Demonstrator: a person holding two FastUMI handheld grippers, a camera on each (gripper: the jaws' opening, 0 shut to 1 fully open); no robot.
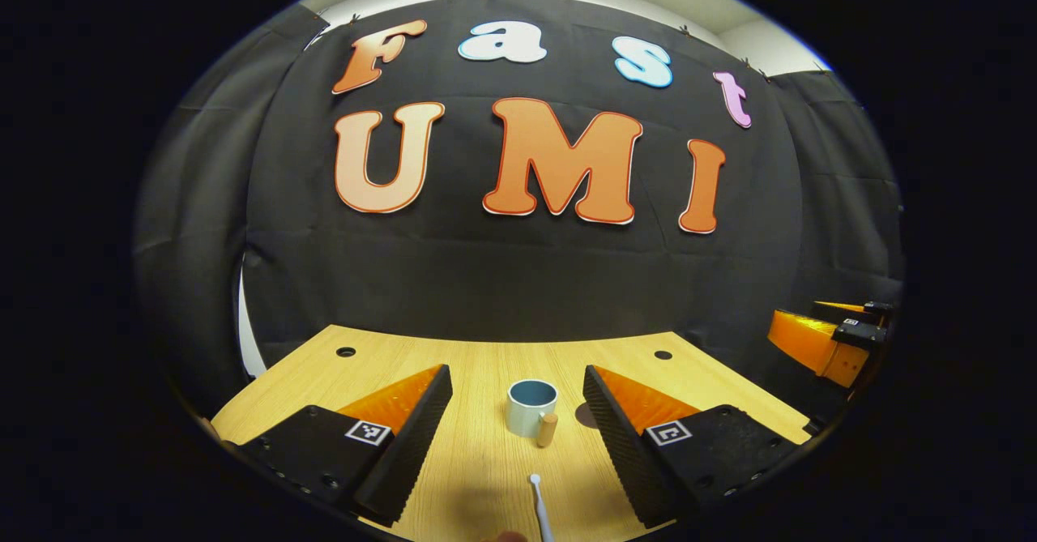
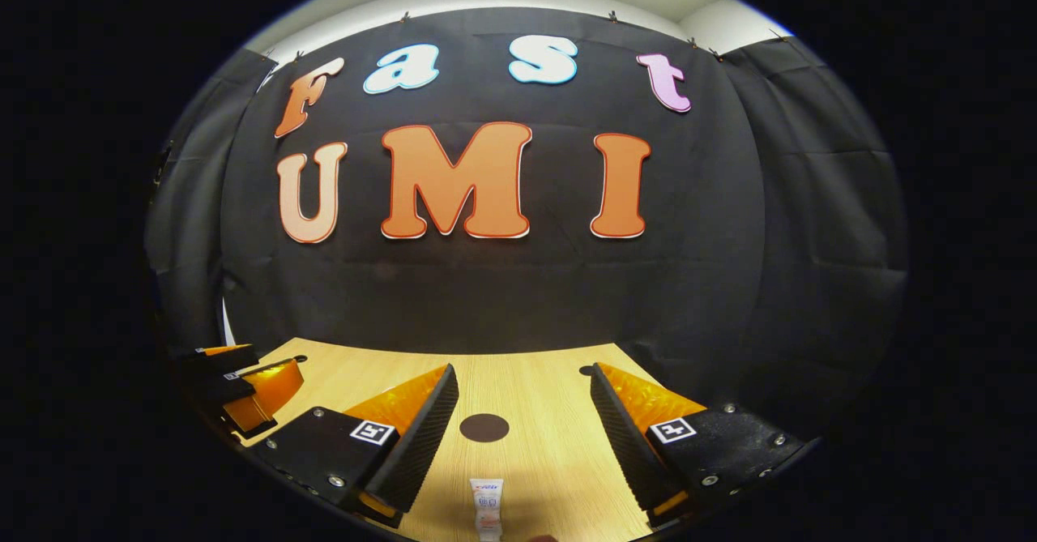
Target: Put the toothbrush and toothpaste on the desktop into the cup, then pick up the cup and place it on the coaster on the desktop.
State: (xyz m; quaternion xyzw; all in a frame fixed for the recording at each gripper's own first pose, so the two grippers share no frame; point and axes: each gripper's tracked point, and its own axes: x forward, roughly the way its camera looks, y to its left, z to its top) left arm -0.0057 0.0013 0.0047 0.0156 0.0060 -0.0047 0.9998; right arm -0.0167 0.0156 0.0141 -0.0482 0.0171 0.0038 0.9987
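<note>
In the left gripper view a pale blue cup (image 1: 531,407) with a wooden handle stands upright on the wooden desktop (image 1: 486,364), straight ahead of my open left gripper (image 1: 518,445). A white toothbrush (image 1: 539,508) lies near the bottom edge, between the fingers and short of the cup. A dark round coaster (image 1: 586,415) peeks out right of the cup. In the right gripper view my right gripper (image 2: 522,453) is open above the desk. A white toothpaste tube (image 2: 488,508) lies between its fingers at the bottom. The dark coaster (image 2: 484,428) lies flat farther ahead.
Small round holes (image 1: 346,352) mark the desktop near its far edge, and the black cloth wall rises behind it. The other gripper (image 1: 826,339) shows at the right in the left gripper view, and the other gripper (image 2: 243,384) at the left in the right gripper view.
</note>
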